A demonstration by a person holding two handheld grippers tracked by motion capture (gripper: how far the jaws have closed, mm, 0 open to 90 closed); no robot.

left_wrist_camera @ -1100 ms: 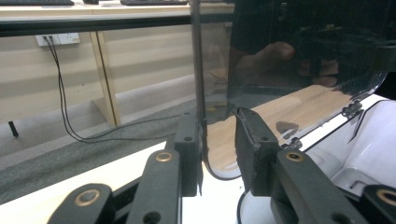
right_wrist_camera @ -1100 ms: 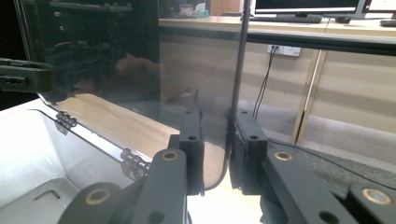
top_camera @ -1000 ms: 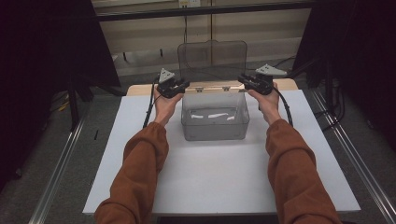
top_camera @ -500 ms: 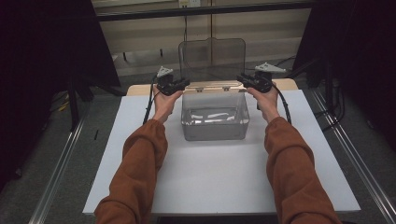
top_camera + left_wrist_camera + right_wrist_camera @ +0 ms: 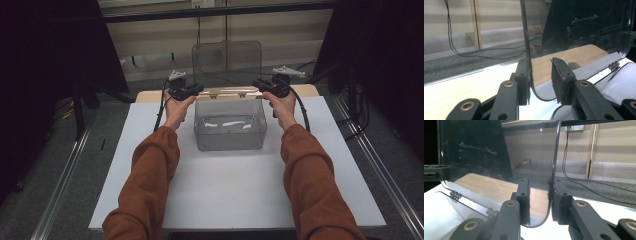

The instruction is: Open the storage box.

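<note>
A clear plastic box stands on the white tabletop with its hinged lid raised upright. A few white pieces lie on its floor. My left gripper is at the lid's lower left corner and my right gripper at its lower right corner. In the left gripper view the lid's edge rests against one pad of the left gripper, and the other pad stands apart. In the right gripper view the right gripper straddles the lid the same way. Both pairs of jaws have just been opening slightly.
A wooden surface shows behind the white top. Cables trail from both grippers. Metal rails run along the floor on either side, and dark stands flank the table. The white top stretches bare in front of the box.
</note>
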